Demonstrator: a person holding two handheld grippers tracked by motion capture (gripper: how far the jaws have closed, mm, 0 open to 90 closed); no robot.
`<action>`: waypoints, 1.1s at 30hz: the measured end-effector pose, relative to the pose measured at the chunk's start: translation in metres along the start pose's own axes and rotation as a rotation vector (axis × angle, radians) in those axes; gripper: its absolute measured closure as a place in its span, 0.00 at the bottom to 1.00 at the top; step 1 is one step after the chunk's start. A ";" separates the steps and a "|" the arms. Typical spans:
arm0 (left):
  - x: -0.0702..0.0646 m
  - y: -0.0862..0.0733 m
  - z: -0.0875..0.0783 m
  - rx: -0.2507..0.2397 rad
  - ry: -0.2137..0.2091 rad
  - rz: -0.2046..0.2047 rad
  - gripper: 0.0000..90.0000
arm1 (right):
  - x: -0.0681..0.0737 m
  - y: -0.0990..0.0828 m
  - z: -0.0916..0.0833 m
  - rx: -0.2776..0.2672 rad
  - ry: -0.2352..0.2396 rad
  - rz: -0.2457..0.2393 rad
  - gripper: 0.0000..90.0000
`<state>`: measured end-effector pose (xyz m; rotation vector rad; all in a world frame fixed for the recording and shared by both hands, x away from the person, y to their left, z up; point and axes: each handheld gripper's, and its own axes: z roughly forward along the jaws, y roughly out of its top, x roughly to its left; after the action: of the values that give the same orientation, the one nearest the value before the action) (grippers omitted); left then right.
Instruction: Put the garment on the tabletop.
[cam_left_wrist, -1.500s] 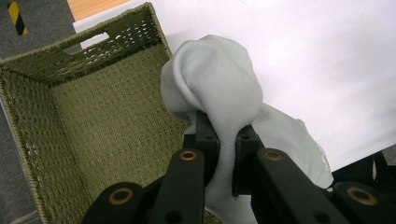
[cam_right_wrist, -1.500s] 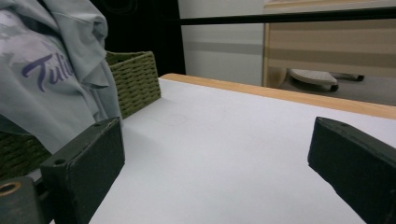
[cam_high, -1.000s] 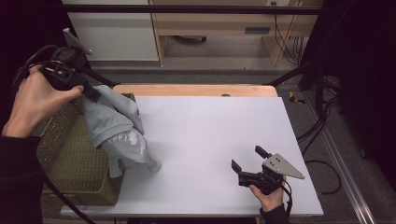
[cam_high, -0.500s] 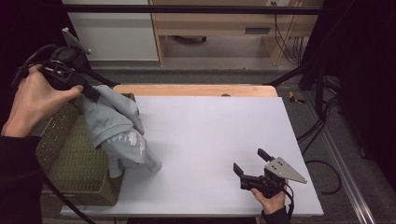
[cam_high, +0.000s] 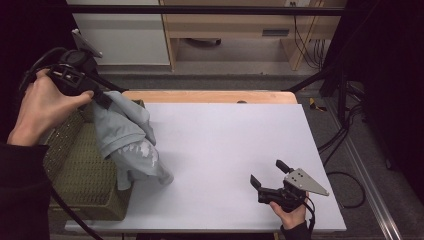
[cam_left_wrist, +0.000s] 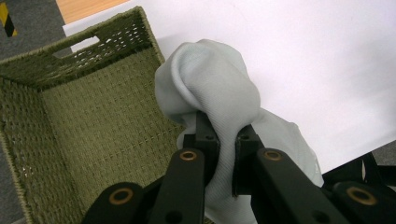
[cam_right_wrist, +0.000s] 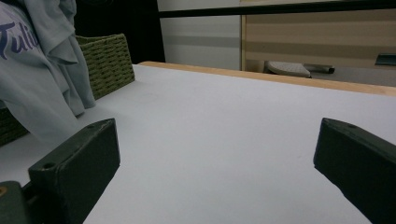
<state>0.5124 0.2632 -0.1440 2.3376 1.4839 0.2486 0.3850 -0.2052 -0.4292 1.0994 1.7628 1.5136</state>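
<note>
High view, left hand-held gripper (cam_high: 102, 98) raised, pinching garment (cam_high: 127, 140)

Pale grey garment (cam_high: 127, 142) hanging over green woven basket (cam_high: 75, 170), hem touching table.

On the pale grey-blue cotton garment (cam_right_wrist: 32, 70) hanging at the left, purple script lettering reads "Tuli" before the cloth folds and cuts it off; this shows in the right gripper view, at the far left. From the high view the same garment (cam_high: 127, 135) carries a whitish print low on its front, too small and crumpled to read. Nothing else around the table bears readable writing.
</note>
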 end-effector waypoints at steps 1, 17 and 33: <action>-0.002 0.001 0.000 -0.001 -0.001 0.004 0.94 | 0.000 0.000 0.000 0.000 0.000 0.002 0.01; -0.056 0.023 -0.001 -0.061 -0.058 0.118 0.94 | 0.002 -0.004 0.000 0.012 0.011 0.016 0.01; -0.118 0.046 0.009 -0.096 -0.108 0.247 0.94 | 0.001 -0.001 -0.004 0.001 0.012 0.015 0.01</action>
<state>0.5033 0.1375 -0.1290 2.4135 1.1086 0.2469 0.3813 -0.2065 -0.4294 1.1089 1.7674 1.5316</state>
